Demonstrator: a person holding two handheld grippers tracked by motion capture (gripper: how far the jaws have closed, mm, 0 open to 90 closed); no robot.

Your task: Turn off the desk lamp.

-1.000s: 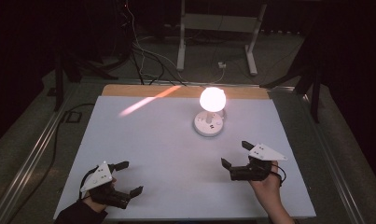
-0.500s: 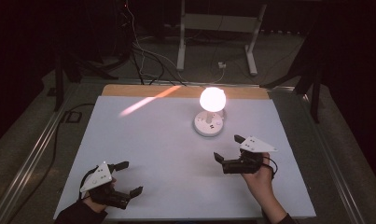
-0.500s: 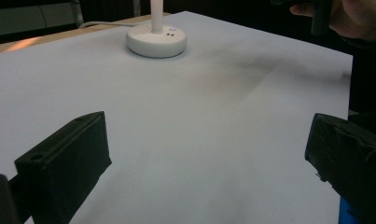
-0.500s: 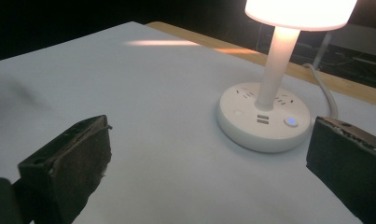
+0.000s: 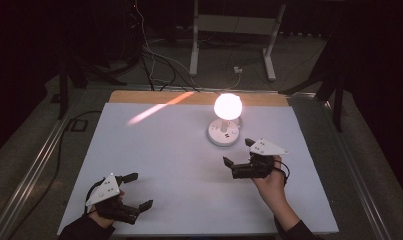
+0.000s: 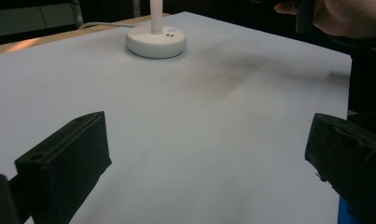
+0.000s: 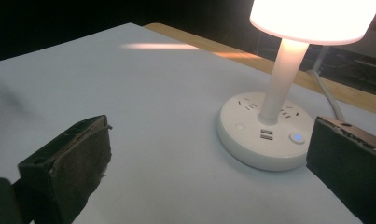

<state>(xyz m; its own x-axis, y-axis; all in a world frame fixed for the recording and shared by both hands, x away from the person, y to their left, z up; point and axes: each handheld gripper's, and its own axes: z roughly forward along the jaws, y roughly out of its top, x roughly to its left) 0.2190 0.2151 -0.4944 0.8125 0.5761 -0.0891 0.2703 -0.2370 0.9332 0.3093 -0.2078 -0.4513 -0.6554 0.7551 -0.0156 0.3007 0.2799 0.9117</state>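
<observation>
A small white table lamp [image 5: 227, 107] is lit, standing on a round white base [image 5: 223, 134] with sockets and a blue lit button [image 7: 296, 137]. My right gripper [image 5: 237, 151] hovers just in front and to the right of that base, open and empty. In the right gripper view, the right gripper [image 7: 209, 158] has its jaws wide apart and the lamp base [image 7: 265, 135] lies close ahead between them. My left gripper [image 5: 141, 190] rests open near the front left of the white table top [image 5: 164, 150]. In the left gripper view the lamp base [image 6: 155, 41] is far off.
A wooden strip [image 5: 139, 96] runs along the table's far edge, with an orange streak of light [image 5: 156, 109] across it. Cables [image 5: 154, 65] and a white stand [image 5: 231, 35] lie on the dark floor beyond. The other hand [image 6: 344, 16] shows at the top right of the left gripper view.
My right gripper has moved left and a little farther from the person, closer to the lamp base, still open. The left gripper has stayed where it was.
</observation>
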